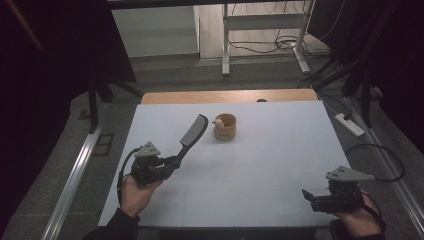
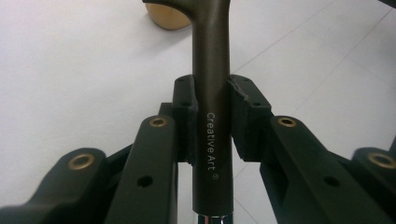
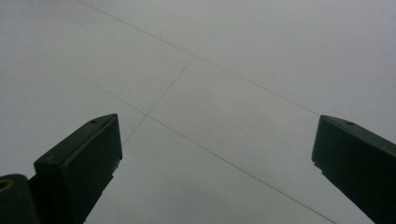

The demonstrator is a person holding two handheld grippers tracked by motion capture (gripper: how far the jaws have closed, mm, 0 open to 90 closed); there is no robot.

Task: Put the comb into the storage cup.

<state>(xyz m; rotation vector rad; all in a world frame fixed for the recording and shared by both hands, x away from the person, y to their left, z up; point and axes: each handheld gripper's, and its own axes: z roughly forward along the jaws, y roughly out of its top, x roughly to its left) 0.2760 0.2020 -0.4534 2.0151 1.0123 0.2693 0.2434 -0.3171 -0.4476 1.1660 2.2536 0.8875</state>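
A dark hair brush (image 1: 191,134) slants up and to the right over the white table (image 1: 260,150); its flat head reaches toward a small wooden cup (image 1: 224,126). My left gripper (image 1: 172,161) is shut on the brush's handle. In the left gripper view the handle (image 2: 211,116), lettered "Creative Art", runs straight up between the two pads, which press on it from both sides, and the cup's (image 2: 167,16) rim peeks in at the top. My right gripper (image 1: 306,195) rests low at the table's front right. In the right gripper view its jaws stand wide apart over bare table.
The wooden cup holds something small and pale at its rim. A wooden strip (image 1: 230,96) borders the table's far edge. Beyond it are a metal frame's legs (image 1: 226,45) and cables on the floor; a power strip (image 1: 350,125) lies to the right.
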